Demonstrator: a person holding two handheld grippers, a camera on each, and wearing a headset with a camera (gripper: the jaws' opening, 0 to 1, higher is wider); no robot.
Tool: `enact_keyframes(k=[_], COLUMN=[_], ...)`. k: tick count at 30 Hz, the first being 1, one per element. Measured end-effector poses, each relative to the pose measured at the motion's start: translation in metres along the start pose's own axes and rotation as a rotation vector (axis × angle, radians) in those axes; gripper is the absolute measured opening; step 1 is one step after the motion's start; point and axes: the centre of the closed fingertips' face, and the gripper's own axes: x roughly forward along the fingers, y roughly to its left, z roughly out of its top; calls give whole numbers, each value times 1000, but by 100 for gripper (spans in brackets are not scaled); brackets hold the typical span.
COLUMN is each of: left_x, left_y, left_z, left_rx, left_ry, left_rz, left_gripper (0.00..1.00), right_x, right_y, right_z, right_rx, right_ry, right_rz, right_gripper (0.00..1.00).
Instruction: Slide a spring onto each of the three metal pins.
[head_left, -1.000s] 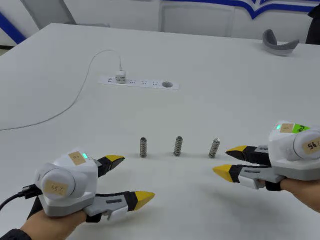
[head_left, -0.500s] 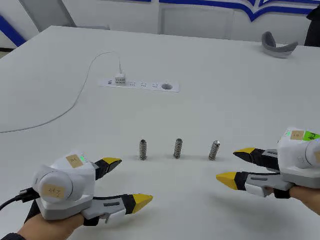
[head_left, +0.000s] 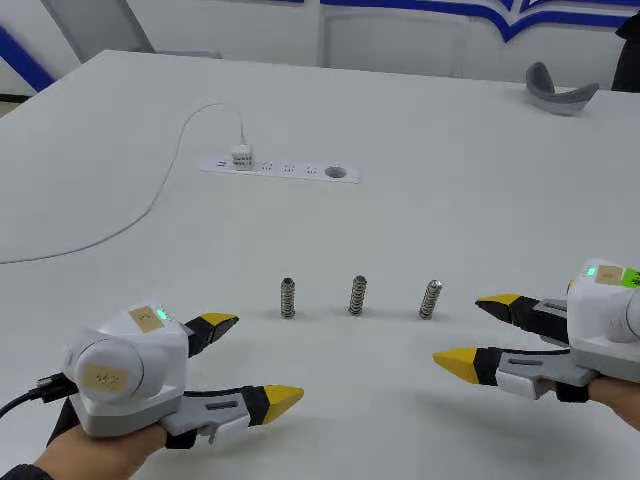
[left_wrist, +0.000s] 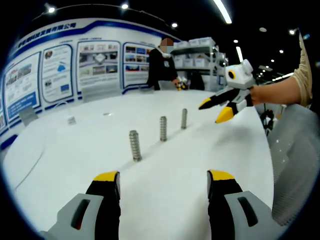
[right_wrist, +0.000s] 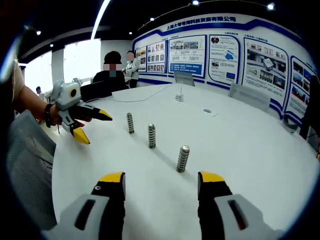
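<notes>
White table (head_left: 450, 150) is stretching out under me — three springs (head_left: 358, 295) are standing on their pins (right_wrist: 184, 148), rowed mid-table. I'm holding left gripper (head_left: 263, 357) and right gripper (head_left: 461, 329) nearer, flanking them — both spread.

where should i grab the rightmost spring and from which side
Grip the rightmost spring across its middle coils, coming in low from its right with the right gripper. It stands nearly upright, leaning slightly, a slim column with bare table on that side.
</notes>
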Motion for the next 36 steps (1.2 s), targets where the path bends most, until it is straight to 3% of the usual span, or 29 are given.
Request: enact_keyframes(k=[36], left_x=[-2], left_y=[4], left_z=[1], left_rx=[2], left_ry=[-1], left_rz=[15], left_gripper=[74], right_x=[-2], right_y=[1], right_z=[4], right_rx=[1], right_ry=[-20], right_rz=[-7], right_gripper=[62])
